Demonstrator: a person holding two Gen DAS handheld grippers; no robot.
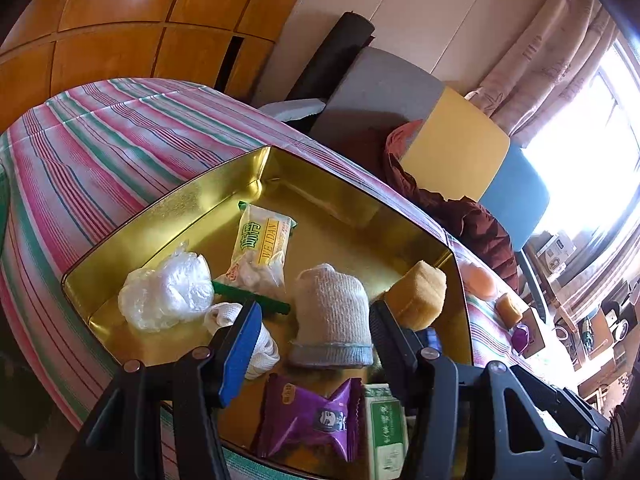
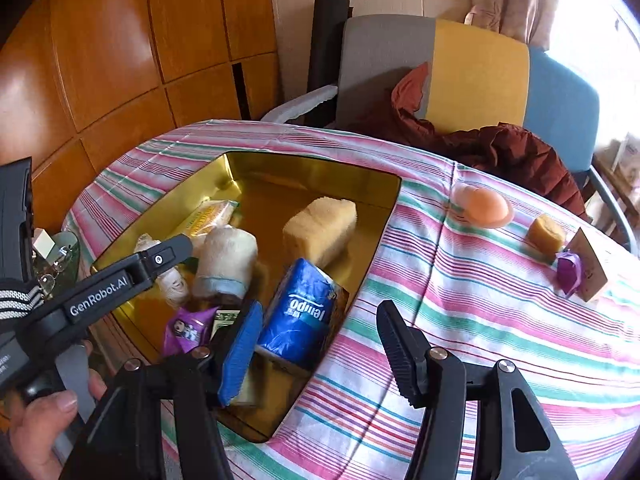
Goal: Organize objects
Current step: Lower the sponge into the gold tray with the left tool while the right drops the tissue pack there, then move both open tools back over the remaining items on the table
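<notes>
The gold tin point(image 2: 256, 168) is being seen sitting on the striped tablecloth point(image 2: 460, 312), and it is being filled up. The left gripper point(image 1: 316, 316) is being held over the tin's near side with its jaws spread; the rolled grey-white sock point(image 1: 332, 316) is lying between them, though no pad is seen pressing on it. Just right of the sock a tan sponge point(image 1: 418, 300) is resting, and left of it a crumpled plastic bag point(image 1: 168, 292); farther back a yellow snack packet point(image 1: 262, 252) is lying flat. At the near edge a purple wrapped sweet point(image 1: 308, 420) is lying. The right gripper point(image 2: 320, 340) is being hovered at the tin's near right corner, jaws apart and pinching nothing (the blue tissue pack point(image 2: 300, 312) is lying just past its blue pad). Out on the cloth to the right, a peach-coloured egg shape point(image 2: 484, 208), a small yellow sponge point(image 2: 546, 232) and another purple sweet point(image 2: 570, 272) are being left waiting.
</notes>
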